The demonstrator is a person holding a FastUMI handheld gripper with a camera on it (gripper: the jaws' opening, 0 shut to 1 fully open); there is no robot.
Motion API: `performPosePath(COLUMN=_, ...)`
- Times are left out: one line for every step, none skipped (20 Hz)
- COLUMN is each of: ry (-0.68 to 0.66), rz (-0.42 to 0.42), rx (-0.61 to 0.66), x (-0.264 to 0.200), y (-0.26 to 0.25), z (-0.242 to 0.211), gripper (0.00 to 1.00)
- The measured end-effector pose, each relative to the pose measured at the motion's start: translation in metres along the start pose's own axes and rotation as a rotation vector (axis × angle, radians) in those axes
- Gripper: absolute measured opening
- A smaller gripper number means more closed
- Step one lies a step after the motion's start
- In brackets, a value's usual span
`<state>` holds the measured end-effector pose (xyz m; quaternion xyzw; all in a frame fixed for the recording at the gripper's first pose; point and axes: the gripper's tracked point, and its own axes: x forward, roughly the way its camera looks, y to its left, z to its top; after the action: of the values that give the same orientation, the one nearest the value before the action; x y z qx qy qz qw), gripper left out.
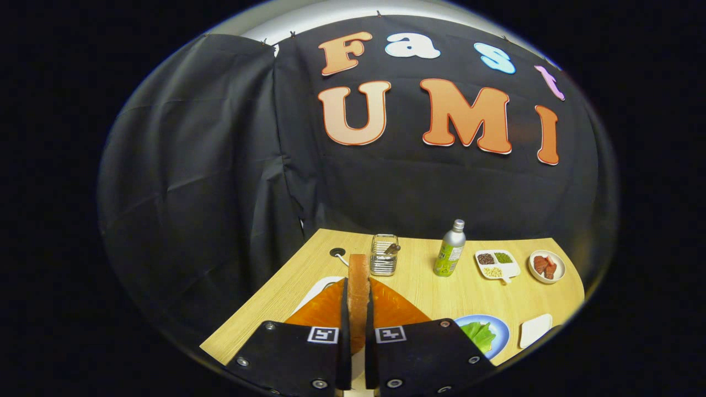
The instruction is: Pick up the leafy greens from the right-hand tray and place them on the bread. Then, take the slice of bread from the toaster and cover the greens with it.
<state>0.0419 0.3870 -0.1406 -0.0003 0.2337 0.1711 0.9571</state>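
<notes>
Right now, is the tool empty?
No, the tool is shut on the slice of bread, held upright on edge between its two fingers.

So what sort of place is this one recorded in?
Probably a staged kitchen tabletop in a recording booth: black cloth wall, wooden table with food dishes, a bottle, and a bread slice clamped upright in the jaws.

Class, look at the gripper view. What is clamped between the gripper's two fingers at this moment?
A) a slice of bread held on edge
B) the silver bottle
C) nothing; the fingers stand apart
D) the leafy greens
A: the slice of bread stands on edge with both fingers of the gripper pressed against its sides, while the leafy greens lie on the blue plate beside the fingers.
</notes>
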Motion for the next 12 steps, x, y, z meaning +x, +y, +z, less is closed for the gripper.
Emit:
performPosePath(ry=-0.008, rz=-0.009, rx=-0.006, x=-0.002, y=-0.006, z=0.002, gripper=0.10)
performPosePath(ry=-0.008, rz=-0.017, rx=-0.010, x=-0.004, y=-0.012, z=0.000, gripper=0.10)
performPosePath(ry=-0.007, rz=-0.023, rx=-0.006, x=-0.006, y=-0.019, z=-0.001, gripper=0.10)
performPosePath(ry=-0.003, rz=-0.030, rx=0.001, x=-0.007, y=-0.026, z=-0.003, gripper=0.10)
performPosePath(ry=0.003, rz=-0.034, rx=0.011, x=-0.009, y=-0.033, z=-0.006, gripper=0.10)
performPosePath(ry=0.004, rz=-0.041, rx=0.020, x=-0.012, y=-0.039, z=-0.007, gripper=0.10)
performPosePath(ry=0.008, rz=-0.048, rx=0.025, x=-0.013, y=-0.048, z=-0.008, gripper=0.10)
performPosePath(ry=0.011, rz=-0.057, rx=0.025, x=-0.014, y=-0.055, z=-0.011, gripper=0.10)
performPosePath(ry=0.013, rz=-0.064, rx=0.025, x=-0.016, y=-0.063, z=-0.013, gripper=0.10)
performPosePath(ry=0.016, rz=-0.068, rx=0.027, x=-0.017, y=-0.070, z=-0.017, gripper=0.10)
performPosePath(ry=0.020, rz=-0.072, rx=0.030, x=-0.018, y=-0.077, z=-0.020, gripper=0.10)
performPosePath(ry=0.025, rz=-0.079, rx=0.031, x=-0.018, y=-0.084, z=-0.025, gripper=0.10)
